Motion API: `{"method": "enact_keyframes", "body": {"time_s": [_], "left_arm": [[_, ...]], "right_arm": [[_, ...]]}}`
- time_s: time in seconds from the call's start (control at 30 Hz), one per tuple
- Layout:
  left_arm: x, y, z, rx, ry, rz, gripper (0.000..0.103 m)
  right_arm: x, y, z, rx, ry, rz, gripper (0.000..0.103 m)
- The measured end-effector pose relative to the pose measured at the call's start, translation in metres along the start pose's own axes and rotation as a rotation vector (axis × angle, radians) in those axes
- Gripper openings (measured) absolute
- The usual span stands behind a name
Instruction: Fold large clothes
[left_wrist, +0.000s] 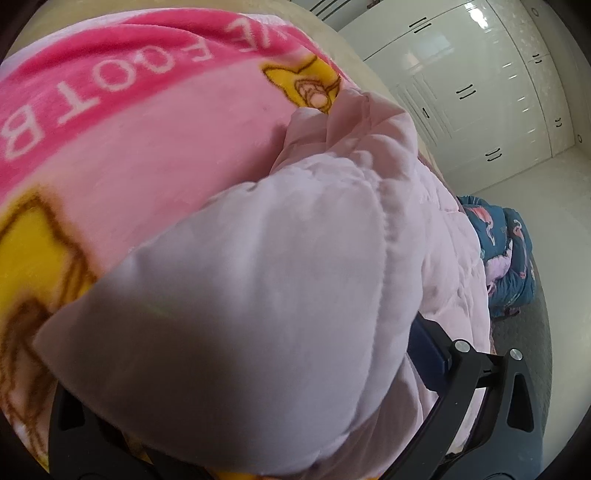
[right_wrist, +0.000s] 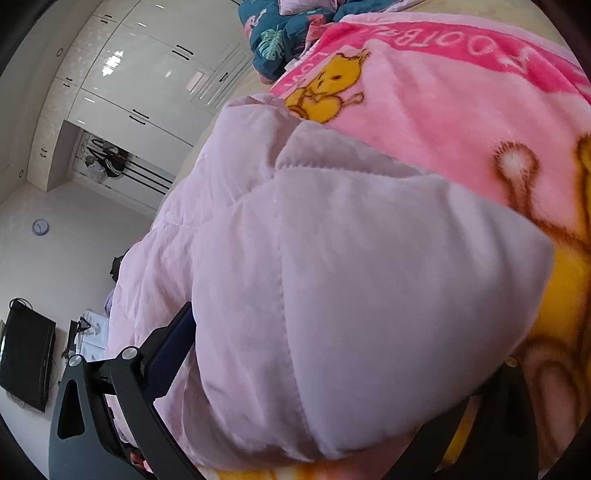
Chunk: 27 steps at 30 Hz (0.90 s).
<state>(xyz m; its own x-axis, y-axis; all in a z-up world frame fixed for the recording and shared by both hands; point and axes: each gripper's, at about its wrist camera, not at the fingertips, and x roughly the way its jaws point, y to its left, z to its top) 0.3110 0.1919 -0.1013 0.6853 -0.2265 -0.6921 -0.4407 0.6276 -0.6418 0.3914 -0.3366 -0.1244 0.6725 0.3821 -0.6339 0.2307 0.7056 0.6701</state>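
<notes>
Because the pale pink quilted garment (left_wrist: 258, 295) bulges right over both sets of jaws, only one blue-padded finger (left_wrist: 428, 354) of the left gripper (left_wrist: 295, 417) and one finger (right_wrist: 170, 350) of the right gripper (right_wrist: 295, 406) show clear of it. Each gripper has the padded cloth bunched between its black frames, but the fingertips are buried, so I cannot tell whether either pair of jaws is clamped on it or merely under it.

There is one garment, lying on one pink fleece blanket (left_wrist: 129, 122) printed with yellow bears and white lettering on a darker pink band. That blanket covers a bed. Beyond the garment lies one crumpled teal bedding heap (left_wrist: 506, 251) with a flamingo print. Glossy white wardrobe doors (left_wrist: 472, 85) line the far wall. In the right wrist view, one dark television (right_wrist: 26, 358) and one round wall clock (right_wrist: 40, 227) appear past the garment's edge.
</notes>
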Motion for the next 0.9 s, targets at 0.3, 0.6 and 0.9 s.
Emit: {"method": "enact_keyframes", "body": {"time_s": [0.3, 0.6, 0.9], "left_arm": [[-0.026, -0.044, -0.003, 0.22, -0.072, 0.016, 0.04], [-0.073, -0.099, -0.009, 0.428, -0.137, 0.044, 0.03], [-0.132, -0.105, -0.042, 0.493, -0.174, 0.002, 0.03]], "right_arm": [[-0.016, 0.034, 0.0, -0.239, -0.039, -0.002, 0.042], [-0.064, 0.115, -0.025, -0.625, -0.154, -0.072, 0.029], [-0.135, 0.152, -0.068, -0.808, -0.218, 0.001, 0.028]]}}
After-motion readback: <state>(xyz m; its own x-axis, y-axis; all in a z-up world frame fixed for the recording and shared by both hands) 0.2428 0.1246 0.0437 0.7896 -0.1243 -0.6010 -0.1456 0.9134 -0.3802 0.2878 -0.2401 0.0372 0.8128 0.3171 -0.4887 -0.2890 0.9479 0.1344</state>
